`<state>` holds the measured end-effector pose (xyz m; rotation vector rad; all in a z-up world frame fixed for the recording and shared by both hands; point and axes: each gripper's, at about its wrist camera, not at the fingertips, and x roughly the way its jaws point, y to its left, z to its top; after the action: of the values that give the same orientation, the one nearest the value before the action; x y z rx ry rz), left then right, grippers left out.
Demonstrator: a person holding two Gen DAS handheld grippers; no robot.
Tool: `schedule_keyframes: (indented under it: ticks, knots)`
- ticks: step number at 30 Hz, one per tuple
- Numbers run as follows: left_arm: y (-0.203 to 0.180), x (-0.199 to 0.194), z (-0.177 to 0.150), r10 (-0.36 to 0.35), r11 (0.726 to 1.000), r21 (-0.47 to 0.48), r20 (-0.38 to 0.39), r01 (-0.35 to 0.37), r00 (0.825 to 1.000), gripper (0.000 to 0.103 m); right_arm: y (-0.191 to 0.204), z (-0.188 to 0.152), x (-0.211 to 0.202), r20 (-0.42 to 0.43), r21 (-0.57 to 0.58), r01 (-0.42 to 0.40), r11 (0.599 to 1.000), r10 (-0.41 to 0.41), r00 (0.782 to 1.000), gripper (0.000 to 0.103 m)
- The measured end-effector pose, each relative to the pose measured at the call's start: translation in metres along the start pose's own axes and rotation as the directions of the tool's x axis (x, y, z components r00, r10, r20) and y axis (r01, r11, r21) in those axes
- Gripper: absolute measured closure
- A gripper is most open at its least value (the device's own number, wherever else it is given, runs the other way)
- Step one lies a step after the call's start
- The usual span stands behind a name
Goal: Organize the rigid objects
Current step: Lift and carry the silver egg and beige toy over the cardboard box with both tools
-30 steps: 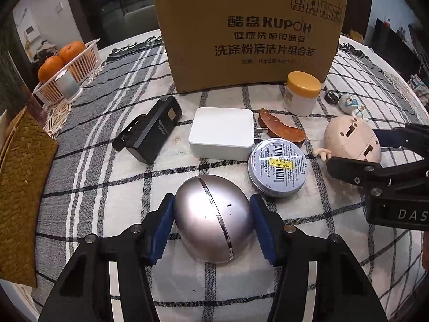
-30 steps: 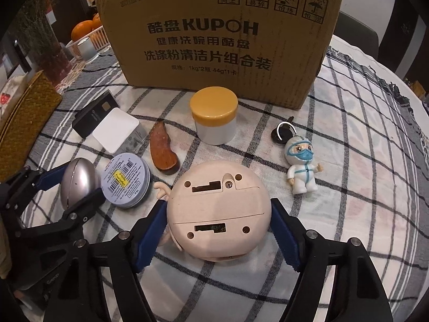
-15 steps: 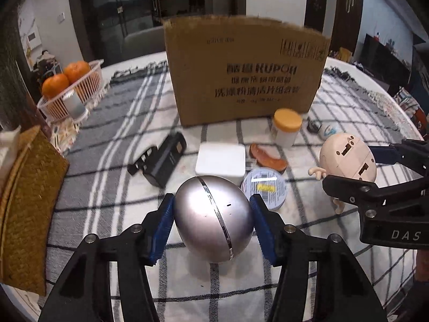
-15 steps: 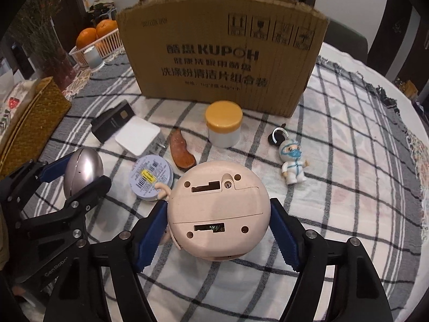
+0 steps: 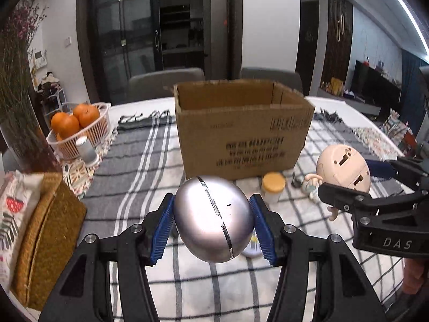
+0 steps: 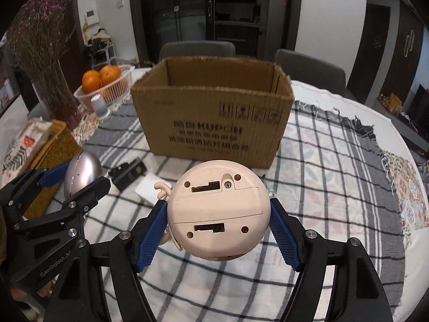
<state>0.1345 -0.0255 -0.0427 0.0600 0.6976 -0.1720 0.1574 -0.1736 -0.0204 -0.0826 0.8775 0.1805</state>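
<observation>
Both grippers are higher than a second ago and tilted up, so the views now take in the box's open top and the room, where before they looked down on the clutter. The left gripper (image 5: 211, 225) pinches the silver egg-shaped object (image 5: 213, 218) between its blue pads, clear above the cloth as before. The right gripper (image 6: 218, 230) clamps the beige round toy (image 6: 218, 214) the same way, back panel toward its camera, also lifted off the table. Below them lies a plaid tablecloth (image 6: 335, 187), grey and white check. On the cloth, partly hidden: a black device (image 6: 128, 173), a white flat box (image 6: 148, 187) just beside it, a yellow-lidded jar (image 5: 273, 190) close to the box's front, and a small figurine (image 5: 311, 187) near the jar. A woven yellow-brown mat (image 5: 48, 230) sits at the left edge. The cardboard box (image 6: 214, 123) stands upright in the middle of the table, flaps open; only bare inner walls show, its floor hidden, so contents can't be told. Behind and left of it, a white wire basket (image 5: 88, 131) holds oranges (image 5: 75, 118), a small white cylinder (image 5: 87, 151) in front of it. Dried flowers (image 6: 40, 53) at far left. Grey chairs (image 6: 198, 49) behind the table, then dark glass doors and white walls.
</observation>
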Motion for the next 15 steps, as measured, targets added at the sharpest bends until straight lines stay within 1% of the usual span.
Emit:
schedule_keyframes:
  ticks: [3, 7, 10, 15]
  knots:
    - [0.002, -0.004, 0.013, -0.010, 1.000, -0.003, 0.026, 0.010, 1.000, 0.047, 0.000, 0.008, -0.007, 0.031, 0.020, 0.001, 1.000, -0.002, 1.000, 0.028]
    - [0.003, -0.006, 0.031, -0.013, 1.000, 0.016, 0.056, 0.012, 0.998, 0.047, -0.001, 0.020, -0.014, 0.066, 0.032, 0.002, 0.999, -0.004, 0.998, 0.028]
    - [0.004, -0.004, 0.042, -0.035, 0.999, 0.019, 0.054, 0.034, 0.998, 0.047, -0.003, 0.029, -0.019, 0.093, 0.037, 0.016, 0.999, -0.019, 0.995, 0.028]
    - [0.003, -0.001, 0.065, -0.055, 0.997, 0.055, 0.065, 0.051, 0.996, 0.047, -0.007, 0.048, -0.023, 0.123, 0.049, 0.025, 0.999, -0.031, 0.992, 0.028]
